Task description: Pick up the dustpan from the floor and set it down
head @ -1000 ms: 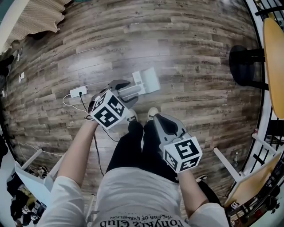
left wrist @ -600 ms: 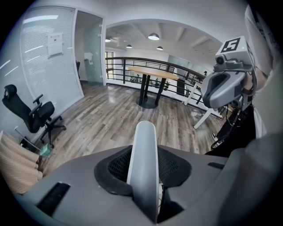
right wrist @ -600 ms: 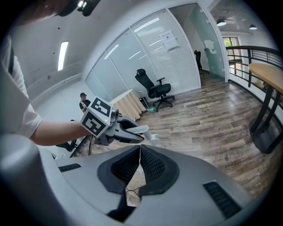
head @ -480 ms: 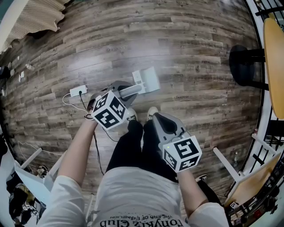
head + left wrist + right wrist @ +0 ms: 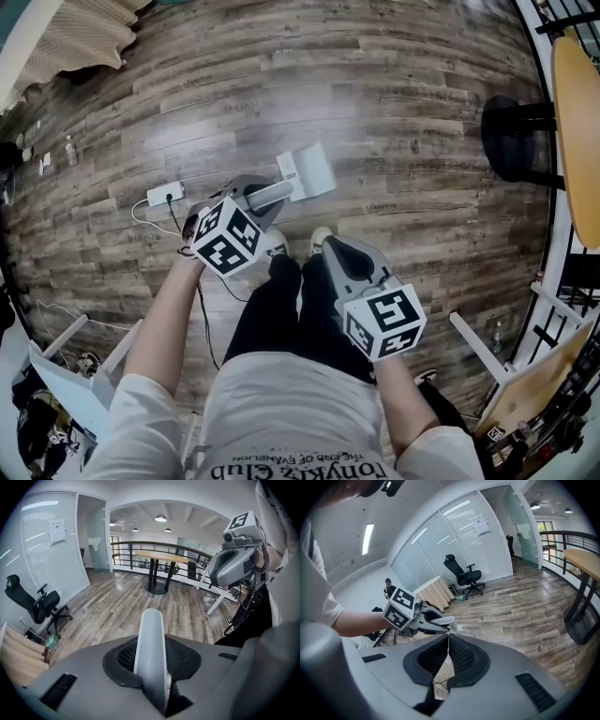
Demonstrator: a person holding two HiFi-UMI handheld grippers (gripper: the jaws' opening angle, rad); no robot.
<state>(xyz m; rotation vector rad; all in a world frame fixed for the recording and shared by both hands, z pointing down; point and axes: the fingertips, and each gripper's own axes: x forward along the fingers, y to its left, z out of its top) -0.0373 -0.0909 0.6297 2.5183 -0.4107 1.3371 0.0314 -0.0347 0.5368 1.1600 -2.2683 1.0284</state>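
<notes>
- As its jaws have just been closing, the left gripper (image 5: 251,190) is clamped on the pale handle of the dustpan (image 5: 314,171), which runs straight between the pads. Step judged: securing the grasp.
- The pan end lies just beyond that gripper's tips. Whether it has cleared the floor (image 5: 403,112) cannot be told.
- Right gripper (image 5: 336,248): jaws together, nothing held, idle beside the left.
- Next move, in my judgement: a steady lift without letting the handle swivel, then a level set-down.
- Surface: glossy wood planks, with a power strip (image 5: 166,195) and cable just left of the left gripper.
- Room: a round table (image 5: 161,557) and an office chair (image 5: 465,577), both well beyond.
</notes>
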